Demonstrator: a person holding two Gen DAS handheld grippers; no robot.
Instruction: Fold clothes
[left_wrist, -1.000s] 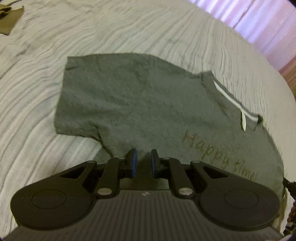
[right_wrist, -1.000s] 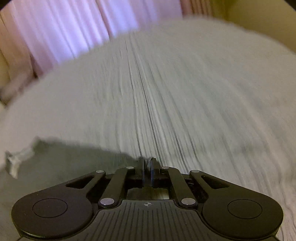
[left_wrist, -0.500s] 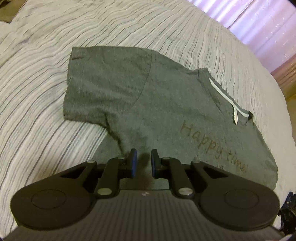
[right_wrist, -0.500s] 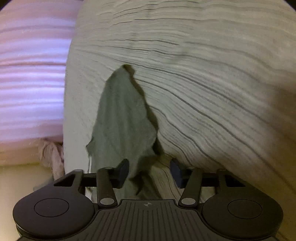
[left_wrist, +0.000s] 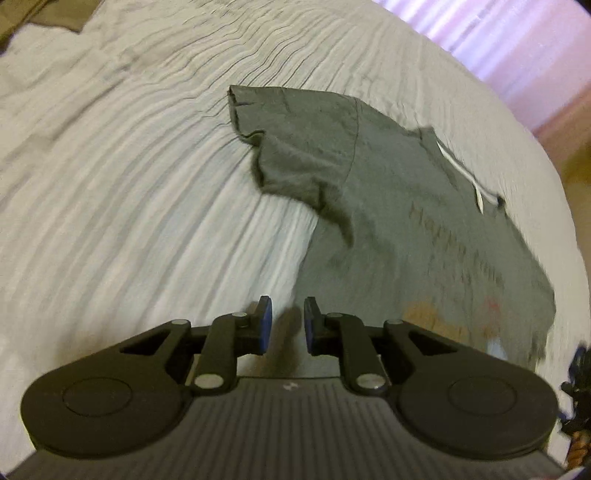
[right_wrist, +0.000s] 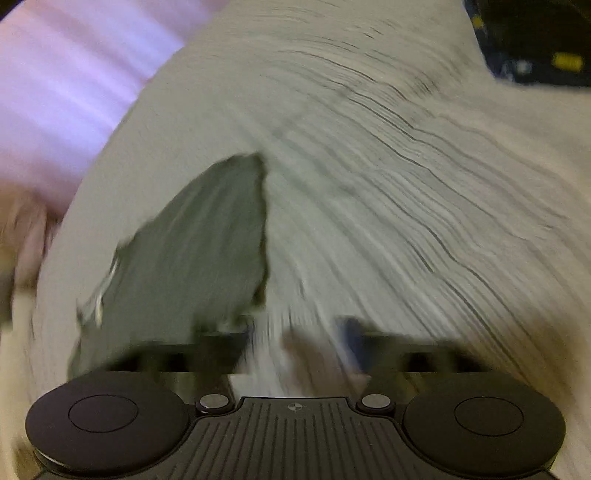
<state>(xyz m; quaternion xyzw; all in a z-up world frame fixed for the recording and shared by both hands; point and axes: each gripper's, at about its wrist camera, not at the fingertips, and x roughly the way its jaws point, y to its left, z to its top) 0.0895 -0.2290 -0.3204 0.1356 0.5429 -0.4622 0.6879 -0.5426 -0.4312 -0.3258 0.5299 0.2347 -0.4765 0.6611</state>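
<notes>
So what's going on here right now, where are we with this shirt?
A person with a handheld gripper in each hand is folding a dark grey T-shirt with printed lettering, which lies on the grey striped bedspread. Its sleeve is rumpled and lifted off the bed. The left gripper hovers by the shirt's near edge, its blue-padded fingers slightly apart and gripping nothing. The right gripper is open beside the shirt's edge, holding nothing; that view is badly blurred. No fold is finished yet.

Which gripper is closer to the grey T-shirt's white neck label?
Hard to call; perhaps the right. The right gripper sits near the label. The left gripper is across the T-shirt.
</notes>
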